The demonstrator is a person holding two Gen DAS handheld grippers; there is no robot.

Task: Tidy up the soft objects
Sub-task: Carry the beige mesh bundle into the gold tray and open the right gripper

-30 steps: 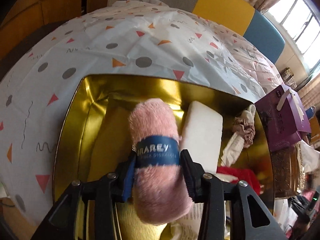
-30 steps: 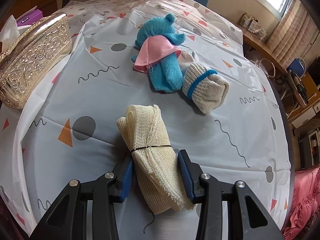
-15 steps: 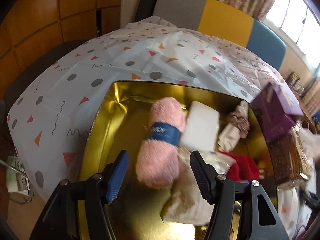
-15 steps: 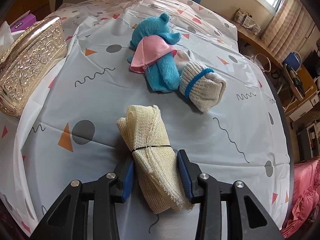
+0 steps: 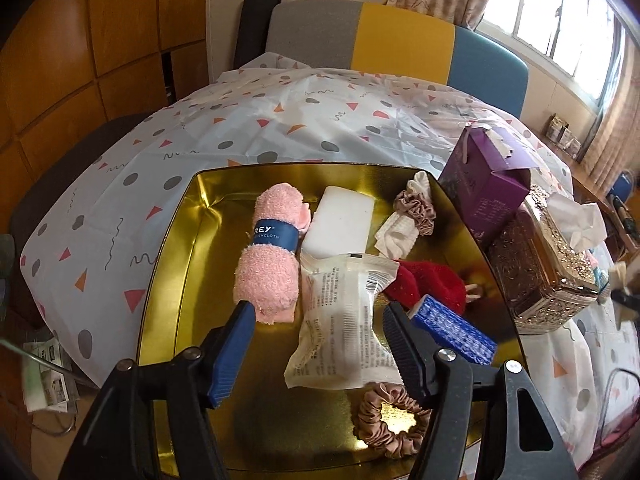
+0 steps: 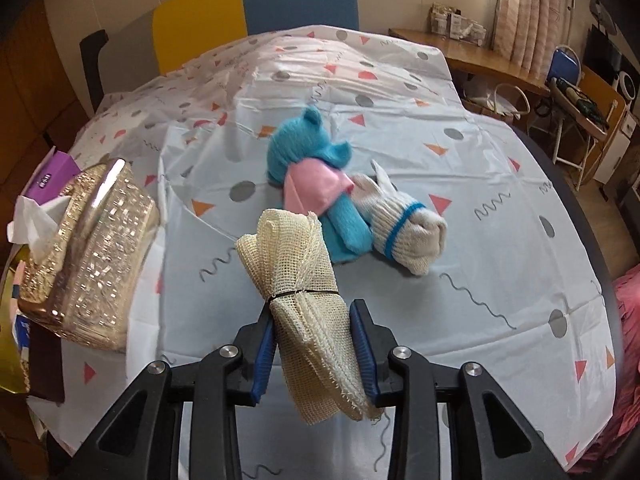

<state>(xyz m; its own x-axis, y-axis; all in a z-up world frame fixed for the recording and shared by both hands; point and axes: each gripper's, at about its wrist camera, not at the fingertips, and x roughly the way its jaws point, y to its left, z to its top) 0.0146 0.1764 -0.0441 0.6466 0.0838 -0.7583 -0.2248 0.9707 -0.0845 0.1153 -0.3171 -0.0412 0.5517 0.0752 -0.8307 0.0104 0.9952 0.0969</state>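
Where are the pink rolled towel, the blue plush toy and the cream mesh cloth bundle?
pink rolled towel (image 5: 269,264), left wrist view, fluffy lower half.
blue plush toy (image 6: 294,148), right wrist view, its head.
cream mesh cloth bundle (image 6: 288,248), right wrist view, upper part above the band.

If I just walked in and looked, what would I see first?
Probably the shiny gold tray, with the pink rolled washcloth lying at its left side, just ahead of the left gripper, whose jaws are opening with nothing between them. Next, the cream mesh cloth roll squeezed in the right gripper, lifted above the dotted tablecloth. Behind it lies a blue plush toy in a pink skirt.
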